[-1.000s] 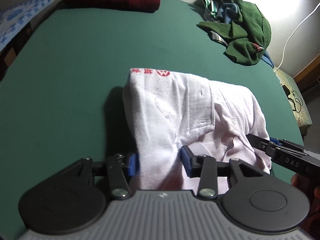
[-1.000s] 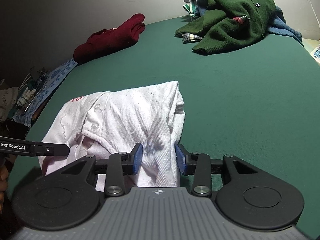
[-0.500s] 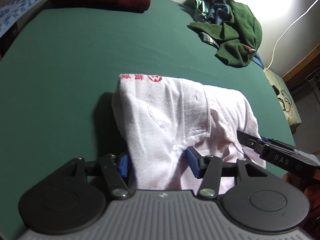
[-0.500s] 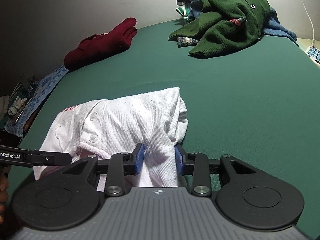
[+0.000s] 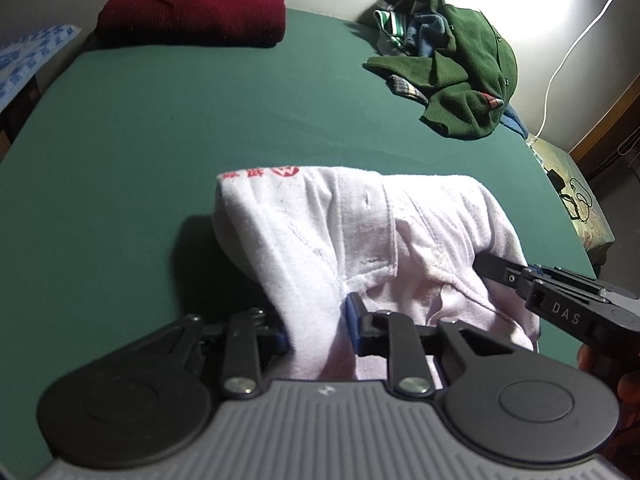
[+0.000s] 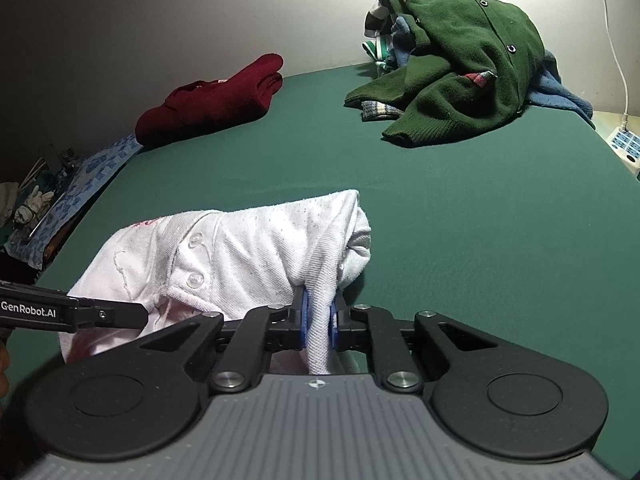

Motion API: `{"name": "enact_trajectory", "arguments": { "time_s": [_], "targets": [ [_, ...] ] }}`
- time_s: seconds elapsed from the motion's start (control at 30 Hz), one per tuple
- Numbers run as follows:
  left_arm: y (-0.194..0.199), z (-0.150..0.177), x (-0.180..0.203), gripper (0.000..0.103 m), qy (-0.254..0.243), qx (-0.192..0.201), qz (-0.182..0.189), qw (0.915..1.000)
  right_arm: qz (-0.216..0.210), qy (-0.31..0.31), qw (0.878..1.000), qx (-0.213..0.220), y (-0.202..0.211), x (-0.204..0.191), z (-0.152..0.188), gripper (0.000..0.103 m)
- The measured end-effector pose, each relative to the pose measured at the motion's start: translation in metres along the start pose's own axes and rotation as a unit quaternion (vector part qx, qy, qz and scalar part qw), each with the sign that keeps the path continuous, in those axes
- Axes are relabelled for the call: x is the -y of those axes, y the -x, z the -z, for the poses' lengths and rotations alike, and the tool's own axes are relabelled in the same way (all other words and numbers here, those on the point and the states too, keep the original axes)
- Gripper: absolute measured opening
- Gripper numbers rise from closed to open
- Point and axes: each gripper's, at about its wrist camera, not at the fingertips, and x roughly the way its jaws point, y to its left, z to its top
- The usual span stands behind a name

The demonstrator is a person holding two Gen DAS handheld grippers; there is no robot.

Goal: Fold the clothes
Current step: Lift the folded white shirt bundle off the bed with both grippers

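A white polo shirt (image 5: pixel 360 232) with red print lies folded near the front edge of the green table (image 5: pixel 160 128). In the left wrist view my left gripper (image 5: pixel 316 326) has its jaws closing, and its blue pads squeeze a bunched fold at the shirt's near left side. The right wrist view shows the same shirt (image 6: pixel 248 256), buttons facing up. My right gripper (image 6: pixel 319 316) also has its jaws closing and pinches a narrow ridge of cloth at the shirt's right end. One of the right gripper's fingers (image 5: pixel 504 274) lies against the shirt's right edge.
A folded dark red sweater (image 5: pixel 192 12) lies at the far left edge. A heap of clothes topped by a green cardigan (image 5: pixel 452 60) sits at the far right. A white cable (image 5: pixel 560 72) hangs beyond it, and a power strip (image 6: pixel 624 146) lies off the right edge.
Both pairs of jaws have narrowed onto the shirt; the right pair now pinches a thin fold. The hands have barely shifted.
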Motion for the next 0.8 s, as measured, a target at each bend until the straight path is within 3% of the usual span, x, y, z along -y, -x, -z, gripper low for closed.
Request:
{"name": "enact_trajectory", "arguments": {
  "time_s": [0.47,0.8],
  "targets": [
    [0.016,-0.025,-0.004,0.013,-0.005,0.035,-0.022,0.9991,-0.016,0.009,1.0,0.022,-0.001,-0.01,-0.018,0.011],
    [0.009,-0.017,-0.024,0.016,0.012,0.016,-0.027,0.9994,-0.009,0.009,1.0,0.005,-0.008,-0.006,-0.02,0.013]
  ]
}}
